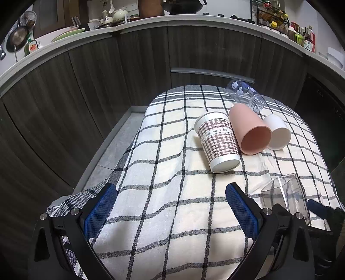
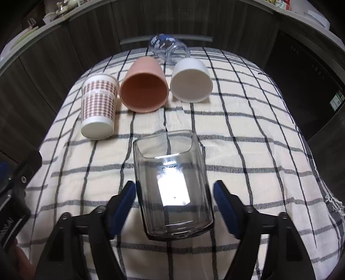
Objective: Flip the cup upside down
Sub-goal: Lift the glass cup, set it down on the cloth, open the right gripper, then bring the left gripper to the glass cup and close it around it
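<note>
A clear square glass cup (image 2: 172,183) lies tilted between the blue pads of my right gripper (image 2: 174,191), mouth pointing away; the left pad (image 2: 127,200) touches its side, the right pad (image 2: 224,204) stands slightly apart, so the jaws look open around it. The glass also shows in the left wrist view (image 1: 286,198). My left gripper (image 1: 170,193) is open and empty above the checked cloth (image 1: 163,172). A houndstooth paper cup (image 1: 216,142), a pink cup (image 1: 250,129) and a white cup (image 1: 277,131) lie on their sides.
A clear printed bottle (image 1: 245,92) lies at the table's far edge behind the cups. Dark cabinet fronts (image 1: 86,86) and a cluttered counter (image 1: 151,19) stand beyond. The floor gap (image 1: 116,146) is left of the table.
</note>
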`<state>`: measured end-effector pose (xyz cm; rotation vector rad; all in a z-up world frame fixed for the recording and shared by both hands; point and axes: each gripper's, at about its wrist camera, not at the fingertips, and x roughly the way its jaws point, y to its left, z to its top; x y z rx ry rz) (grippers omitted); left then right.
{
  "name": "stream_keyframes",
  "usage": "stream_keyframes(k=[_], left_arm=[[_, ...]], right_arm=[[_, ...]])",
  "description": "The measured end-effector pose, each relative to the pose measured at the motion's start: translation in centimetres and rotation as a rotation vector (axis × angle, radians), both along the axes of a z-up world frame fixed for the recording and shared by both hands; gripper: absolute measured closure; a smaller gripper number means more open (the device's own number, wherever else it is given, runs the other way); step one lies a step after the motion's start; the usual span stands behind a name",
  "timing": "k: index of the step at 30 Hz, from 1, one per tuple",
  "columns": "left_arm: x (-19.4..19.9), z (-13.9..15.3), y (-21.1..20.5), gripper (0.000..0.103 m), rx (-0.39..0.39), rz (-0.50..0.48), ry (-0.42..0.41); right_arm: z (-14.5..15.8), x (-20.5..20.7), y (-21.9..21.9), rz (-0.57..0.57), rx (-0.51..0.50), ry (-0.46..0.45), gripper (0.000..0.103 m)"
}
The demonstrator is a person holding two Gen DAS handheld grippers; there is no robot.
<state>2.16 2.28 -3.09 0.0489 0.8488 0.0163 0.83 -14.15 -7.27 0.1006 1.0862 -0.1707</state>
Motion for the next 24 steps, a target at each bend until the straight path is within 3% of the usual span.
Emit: stream_keyframes(k=[5, 11, 18, 24], left_arm=[[-0.4, 0.4, -0.4, 0.000, 0.002, -0.010, -0.016], [-2.4, 1.4, -2.9, 0.000, -0.026, -0.063, -0.077], [-5.5, 2.5, -7.8, 0.000, -0.062, -0.142, -0.171], [-7.1, 1.5, -11.4, 0.000, -0.071, -0.194, -0.190]], right_arm=[[1.7, -1.0, -0.6, 0.005, 0.026, -0.048, 0.019], [5.7, -4.3, -3.8, -0.030, 0.046, -0.195, 0.019], [8.9, -7.5, -7.6, -0.081, -0.056, -0.315, 0.019], [9.2, -9.1, -10.1, -0.115, -0.110, -0.350, 0.019]])
